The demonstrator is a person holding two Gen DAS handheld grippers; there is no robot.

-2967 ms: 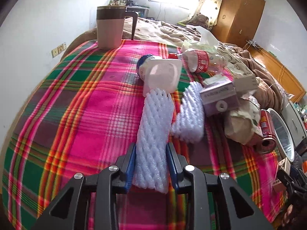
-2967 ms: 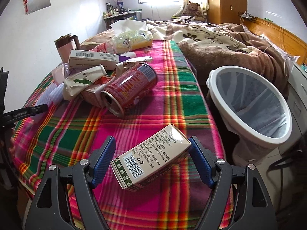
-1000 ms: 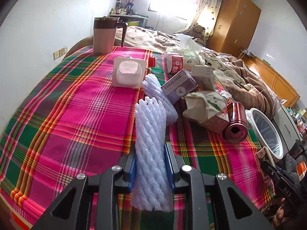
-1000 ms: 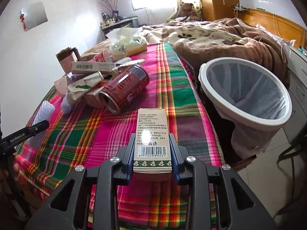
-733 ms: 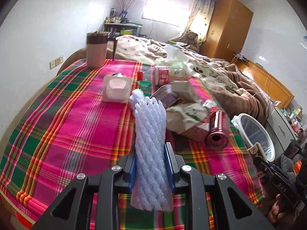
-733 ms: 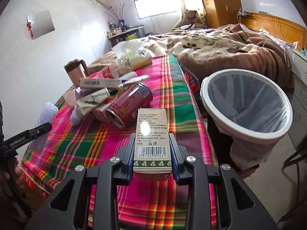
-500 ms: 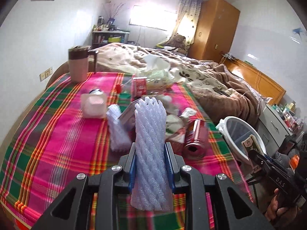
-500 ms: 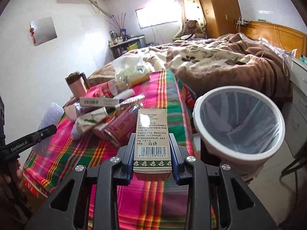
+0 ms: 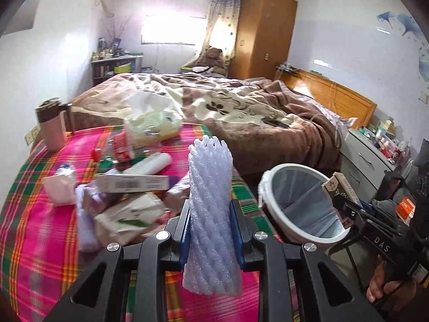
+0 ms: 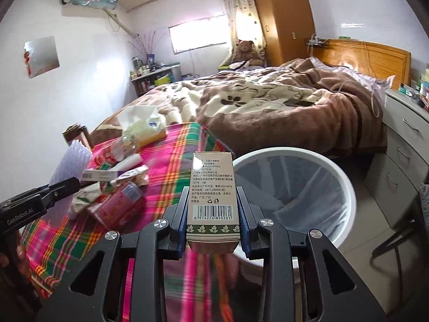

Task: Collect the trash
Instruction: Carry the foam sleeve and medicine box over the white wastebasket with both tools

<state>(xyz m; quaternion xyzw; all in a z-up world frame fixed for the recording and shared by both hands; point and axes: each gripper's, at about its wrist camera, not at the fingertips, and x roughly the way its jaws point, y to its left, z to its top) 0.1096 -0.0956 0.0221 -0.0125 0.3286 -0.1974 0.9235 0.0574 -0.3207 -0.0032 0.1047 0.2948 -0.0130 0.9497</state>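
My left tongs (image 9: 211,230): black w/ blue pads, on a pale lilac-white foam net (image 9: 210,209). Right tongs (image 10: 213,221), same colours, on a white carton (image 10: 213,193) w/ green leaf band. Tabletop cloth (image 9: 40,241) pink-green-orange plaid. Bin (image 10: 346,187) white-rimmed, grey liner. Bed blanket (image 9: 241,107) brown & cream.

two foam net sleeves (image 9: 210,214): one raised over the plaid cloth (image 9: 40,241), one lying on it (image 9: 84,222). one barcoded carton (image 10: 213,198) up beside the cloth, over the one white bin (image 10: 346,185). on the cloth: one red can (image 10: 120,206), one long flat box (image 9: 132,183), one tissue pack (image 9: 152,123), one brown mug (image 9: 52,124), one white tube (image 9: 150,163).
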